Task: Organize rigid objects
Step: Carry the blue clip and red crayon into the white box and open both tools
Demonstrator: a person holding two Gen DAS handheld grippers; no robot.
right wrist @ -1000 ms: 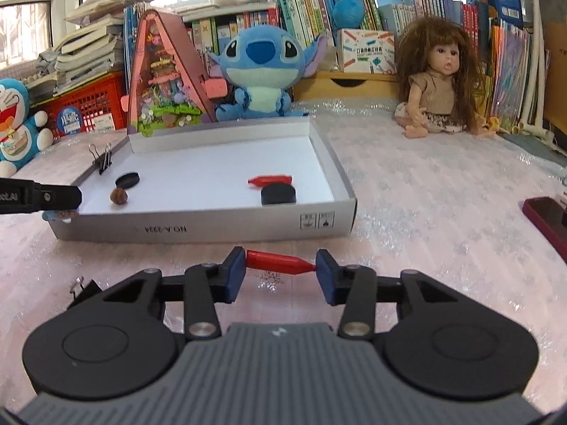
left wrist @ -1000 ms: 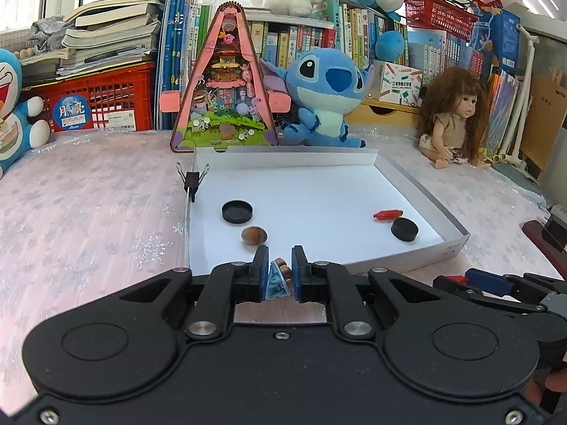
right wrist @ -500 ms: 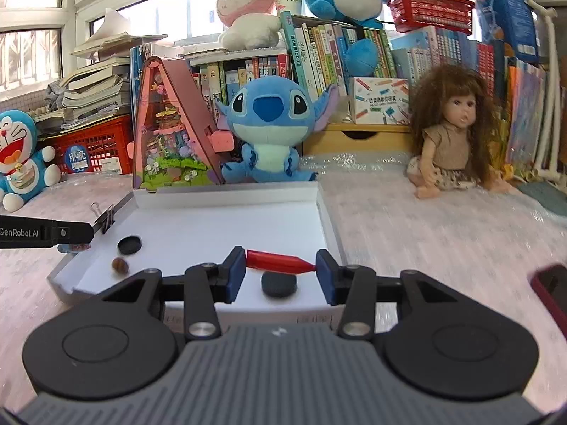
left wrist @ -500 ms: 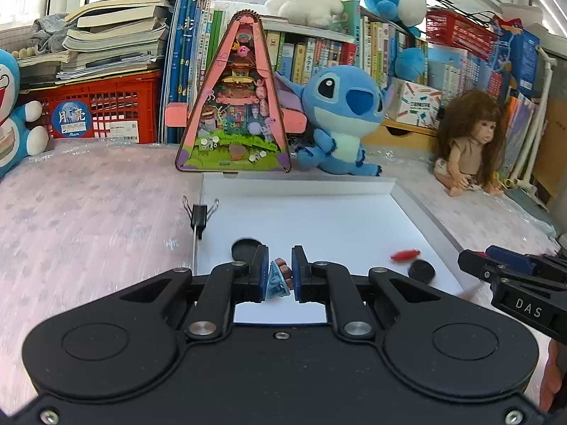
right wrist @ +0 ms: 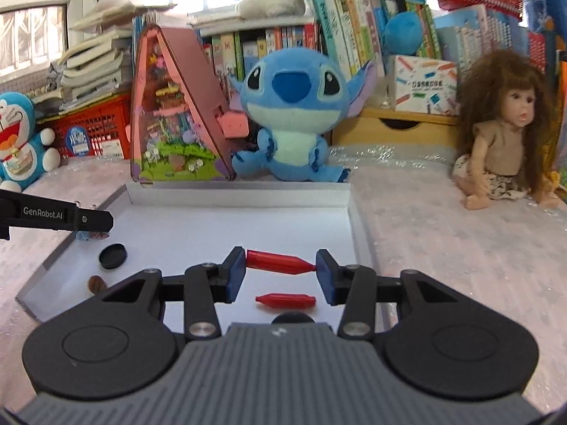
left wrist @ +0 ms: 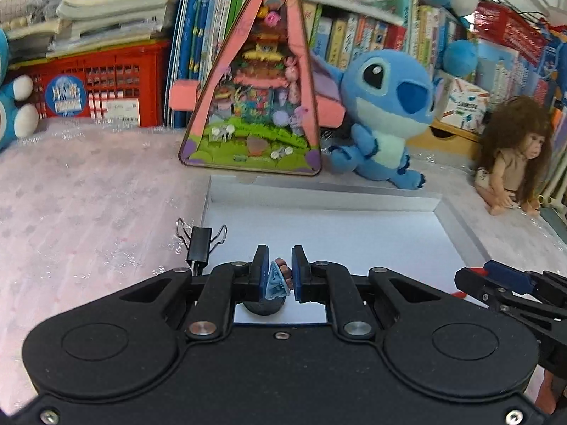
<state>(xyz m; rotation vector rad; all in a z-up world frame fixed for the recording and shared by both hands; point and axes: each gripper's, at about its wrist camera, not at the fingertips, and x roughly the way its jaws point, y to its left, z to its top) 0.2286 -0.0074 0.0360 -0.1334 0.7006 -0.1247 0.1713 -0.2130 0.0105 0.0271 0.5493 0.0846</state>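
The left tongs (left wrist: 279, 276) are clamped nearly shut on a small blue figurine (left wrist: 276, 279), held over the near left part of the white tray (right wrist: 241, 194). The right tongs (right wrist: 280, 276) stand partly open, pinching a red peg (right wrist: 280, 264) end to end above the tray. Below it lie a second red peg (right wrist: 285, 300), a black disc (right wrist: 112, 255) and a brown nut (right wrist: 96, 283).
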